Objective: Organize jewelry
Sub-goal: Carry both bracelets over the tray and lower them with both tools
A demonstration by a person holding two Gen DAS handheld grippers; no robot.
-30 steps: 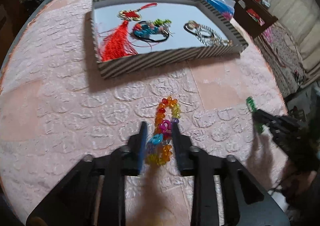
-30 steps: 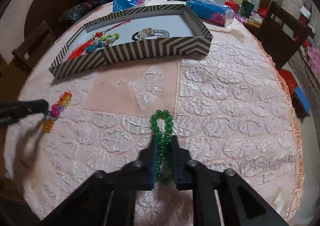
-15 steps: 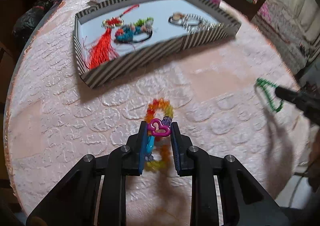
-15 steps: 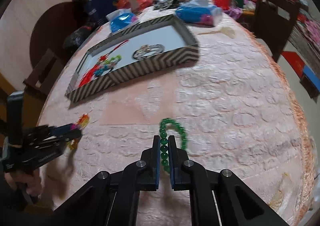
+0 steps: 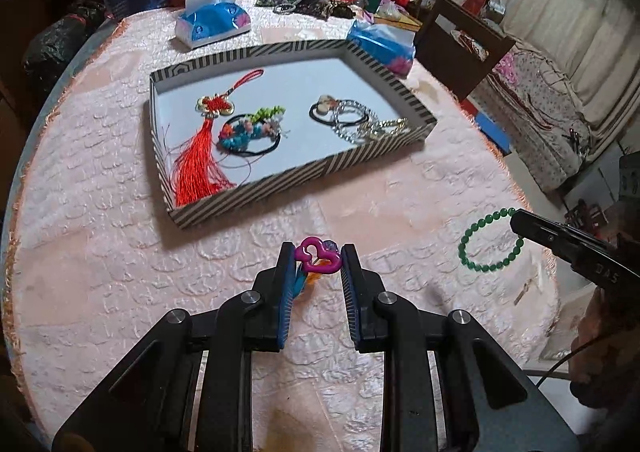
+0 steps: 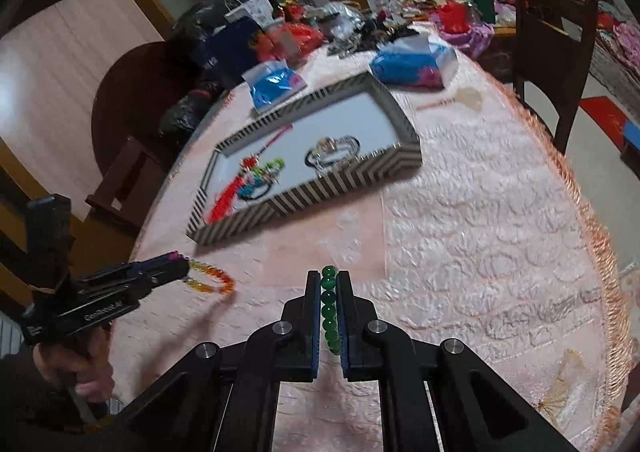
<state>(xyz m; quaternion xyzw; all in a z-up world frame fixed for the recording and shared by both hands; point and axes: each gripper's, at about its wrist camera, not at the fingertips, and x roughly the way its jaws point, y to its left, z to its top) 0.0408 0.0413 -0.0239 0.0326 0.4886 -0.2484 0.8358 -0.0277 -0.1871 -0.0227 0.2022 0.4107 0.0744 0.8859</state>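
One full green bracelet (image 5: 491,242) loop, left view.

Left gripper (image 5: 316,264): closing from a wider gap onto the multicoloured bracelet (image 5: 318,255), now pinching its pink link.
Multicoloured bracelet: lifting off the pink tablecloth (image 5: 100,252), now hanging at lower left of the right wrist view.
Green bead bracelet (image 6: 330,312): rising off the tablecloth, now dangling at the right edge of the left wrist view.
Striped tray (image 5: 280,179): sitting lower in both frames.
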